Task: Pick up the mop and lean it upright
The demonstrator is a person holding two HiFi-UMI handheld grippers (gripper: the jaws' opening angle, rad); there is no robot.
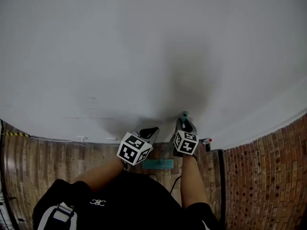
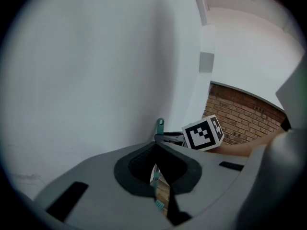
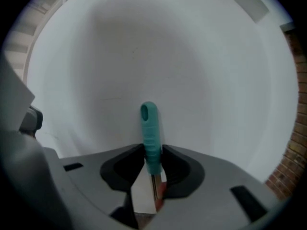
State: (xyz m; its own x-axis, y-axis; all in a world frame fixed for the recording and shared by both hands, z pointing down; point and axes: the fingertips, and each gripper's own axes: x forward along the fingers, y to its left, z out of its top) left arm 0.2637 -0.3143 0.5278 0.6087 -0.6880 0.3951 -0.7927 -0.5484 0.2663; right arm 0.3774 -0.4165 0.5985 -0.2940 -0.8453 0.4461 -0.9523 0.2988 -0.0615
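The mop stands nearly upright against the white wall (image 1: 144, 42). Its teal handle tip (image 1: 184, 115) touches the wall and its teal head (image 1: 157, 164) rests on the floor by my feet. My right gripper (image 1: 188, 124) is at the top of the handle. In the right gripper view the teal grip (image 3: 149, 128) sits between the jaws of the right gripper (image 3: 152, 150), which stand just apart from it. My left gripper (image 1: 149, 132) hangs lower and to the left, open and holding nothing. Through the gap of the left gripper (image 2: 158, 150) I see the shaft (image 2: 154, 178) and, beyond, the handle tip (image 2: 159, 125).
Brick-patterned floor (image 1: 43, 162) runs along the wall's base, with a redder brick stretch (image 1: 259, 176) to the right past a dark strip (image 1: 221, 176). A small red-and-white object (image 1: 206, 141) lies by the wall. A grey plate (image 2: 206, 62) is mounted on the wall.
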